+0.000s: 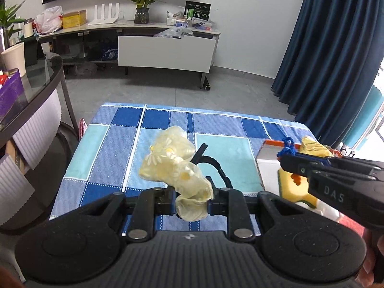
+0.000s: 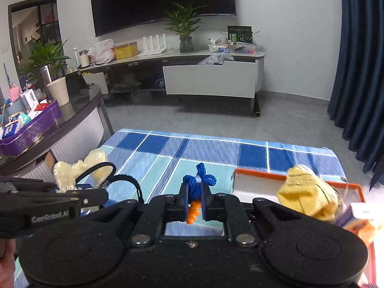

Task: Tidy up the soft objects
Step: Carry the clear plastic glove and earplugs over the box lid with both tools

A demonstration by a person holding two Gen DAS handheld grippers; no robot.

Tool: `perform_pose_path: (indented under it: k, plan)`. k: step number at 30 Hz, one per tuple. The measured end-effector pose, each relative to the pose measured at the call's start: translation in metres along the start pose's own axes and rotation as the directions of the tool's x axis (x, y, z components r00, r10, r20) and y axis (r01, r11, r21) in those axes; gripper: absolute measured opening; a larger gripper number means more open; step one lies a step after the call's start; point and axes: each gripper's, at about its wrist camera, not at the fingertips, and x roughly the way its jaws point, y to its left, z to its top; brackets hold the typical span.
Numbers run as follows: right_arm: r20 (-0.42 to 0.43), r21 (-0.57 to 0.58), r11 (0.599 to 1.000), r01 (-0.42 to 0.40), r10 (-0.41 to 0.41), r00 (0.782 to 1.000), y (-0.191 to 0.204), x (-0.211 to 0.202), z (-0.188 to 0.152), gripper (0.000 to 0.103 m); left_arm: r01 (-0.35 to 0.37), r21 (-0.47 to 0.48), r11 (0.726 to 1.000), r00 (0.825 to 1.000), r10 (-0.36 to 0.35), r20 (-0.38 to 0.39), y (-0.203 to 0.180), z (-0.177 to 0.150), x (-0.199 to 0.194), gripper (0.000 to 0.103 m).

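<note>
Writing on left tongs: "GenRobot.AI" in pale letters along the side of the left gripper [image 2: 96, 198], read from the right wrist view.
Writing on right tongs: "DAS", then cut off, on the side of the right gripper [image 1: 284, 154] in the left wrist view.
Other print: the green-and-black box [image 2: 240, 34] on the far TV cabinet [image 2: 211, 79] carries print too small to read.
Left tongs: narrow, pads pinched on a pale yellow daisy-print scrunchie [image 1: 175, 165]; its bulk stands ahead of the tips and a fold hangs below them.
Black hair tie [image 1: 216, 168]: curves just behind the scrunchie; whether the pads also catch it cannot be told.
Right tongs: closed down on a blue knitted toy [image 2: 196, 187] with orange feet [image 2: 193, 213], which hang below the pads.
Orange-rimmed white tray [image 2: 261, 180]: just right of the right tongs, on the blue checked cloth [image 2: 168, 153].
Yellow knit piece [image 2: 309, 192]: in the tray, right of the toy.
Yellow sponge [image 1: 290, 187]: under the right tongs, in the tray.
</note>
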Motion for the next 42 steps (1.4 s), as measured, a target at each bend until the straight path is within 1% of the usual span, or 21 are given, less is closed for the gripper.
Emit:
perform_pose_path:
  k: [8,11,17,27,42]
  plan:
    - [0.015,0.013,1.0,0.027,-0.028,1.0,-0.005,-0.04,-0.016,0.013,0.023,0.022,0.999,1.0,-0.023,0.021,-0.017,-0.01,-0.021,0.023]
    - [0.024,0.001,0.999,0.052,-0.052,0.998,-0.006,-0.053,-0.021,0.013,0.029,0.03,0.999,0.999,-0.029,0.028,-0.023,-0.013,-0.027,0.023]
    - [0.037,0.029,0.998,0.06,-0.061,0.997,-0.017,-0.078,-0.032,0.013,0.046,0.047,0.998,0.998,-0.048,0.038,-0.037,-0.022,-0.037,0.023]
    - [0.06,0.056,0.994,0.097,-0.101,0.993,-0.036,-0.115,-0.047,0.013,0.091,0.083,0.992,0.994,-0.095,0.05,-0.062,-0.031,-0.052,0.023]
    - [0.104,0.088,0.986,0.145,-0.153,0.983,-0.059,-0.157,-0.056,0.013,0.147,0.148,0.978,0.984,-0.16,0.076,-0.094,-0.039,-0.066,0.023]
